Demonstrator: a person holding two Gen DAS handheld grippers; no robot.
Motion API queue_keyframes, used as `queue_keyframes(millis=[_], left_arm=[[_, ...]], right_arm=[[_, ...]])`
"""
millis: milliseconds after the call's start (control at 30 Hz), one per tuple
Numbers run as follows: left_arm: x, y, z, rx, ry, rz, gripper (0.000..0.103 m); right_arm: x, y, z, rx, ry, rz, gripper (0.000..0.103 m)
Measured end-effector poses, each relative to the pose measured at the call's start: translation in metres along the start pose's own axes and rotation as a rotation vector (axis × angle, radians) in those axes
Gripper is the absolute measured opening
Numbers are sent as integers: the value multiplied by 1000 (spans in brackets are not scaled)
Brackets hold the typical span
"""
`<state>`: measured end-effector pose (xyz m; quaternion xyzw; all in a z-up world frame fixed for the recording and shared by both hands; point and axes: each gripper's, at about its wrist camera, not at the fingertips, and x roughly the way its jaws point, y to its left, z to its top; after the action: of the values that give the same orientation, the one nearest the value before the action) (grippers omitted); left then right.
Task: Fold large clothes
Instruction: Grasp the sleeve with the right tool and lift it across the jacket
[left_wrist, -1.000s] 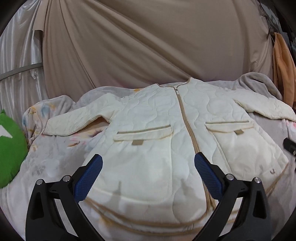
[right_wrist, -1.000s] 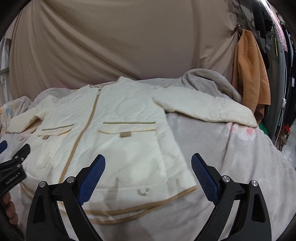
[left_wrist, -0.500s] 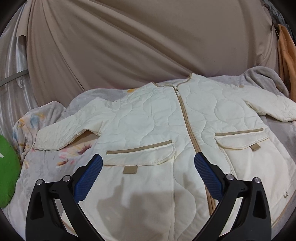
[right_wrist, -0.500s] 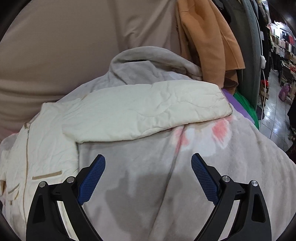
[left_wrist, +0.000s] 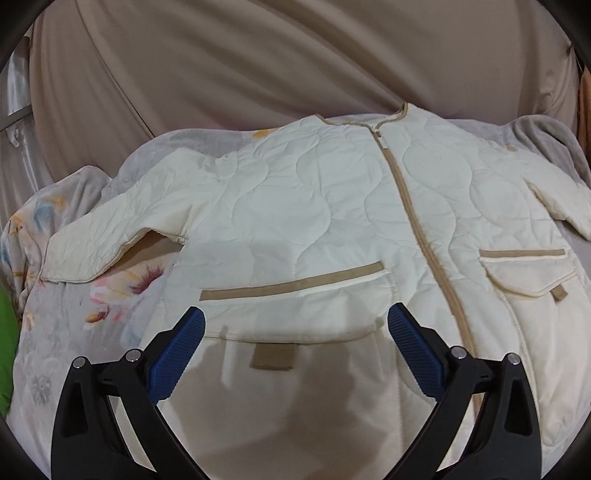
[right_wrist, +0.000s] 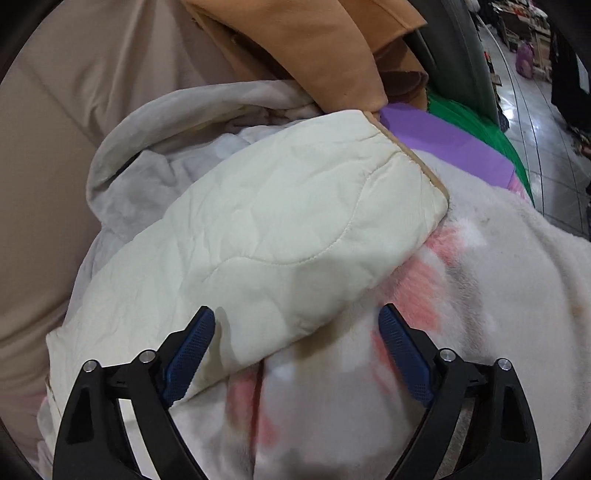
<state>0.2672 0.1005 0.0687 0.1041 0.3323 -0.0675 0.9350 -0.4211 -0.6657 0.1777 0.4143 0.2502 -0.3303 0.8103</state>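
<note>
Zero folds yet: jacket (left_wrist: 314, 206) flat on bed (right_wrist: 480, 295); left gripper (left_wrist: 295, 332) released, right gripper (right_wrist: 295, 332) closing around sleeve (right_wrist: 295, 229), ungripped.

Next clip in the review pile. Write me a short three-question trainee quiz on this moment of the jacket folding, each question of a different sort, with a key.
1. True or false: the cream quilted jacket lies front up with its zip closed.
2. Which part of the jacket does the right gripper face? A) the collar B) a sleeve end C) a pocket flap
3. Fill in: the garment hanging behind that sleeve end is ____ in colour.

Key
1. True.
2. B. Its jaws are closing, and the sleeve's lower edge lies between the pads, not yet pinched.
3. Orange: the orange garment. The left gripper is open over the pocket flap, holding nothing.
</note>
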Motion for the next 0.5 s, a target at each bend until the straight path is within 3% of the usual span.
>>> queue_keyframes(millis=[33,100,167,267,333,433,500], left_arm=[[5,2,-3,-4,10,-5,97],[5,3,-7,-20,20,-35,97],[6,9,-7,-32,14,-44,97],[11,18,-5,-54,-20,-22,97],[9,22,-5,-74,-35,-20,97],[12,32,0,-123,-24,-25,97],[16,40,3,-150,-16,-21,97]], right_arm=[[2,2,2,11,-19,-9,71],[5,12,9,7,-46,-8,28],[-2,32,14,-2,-84,22,11],[-33,96,11,-147,-194,89,8],[-60,160,-7,-304,-248,179,8],[-91,261,-61,-566,-260,342,8],[-103,325,-117,-747,-231,447,8]])
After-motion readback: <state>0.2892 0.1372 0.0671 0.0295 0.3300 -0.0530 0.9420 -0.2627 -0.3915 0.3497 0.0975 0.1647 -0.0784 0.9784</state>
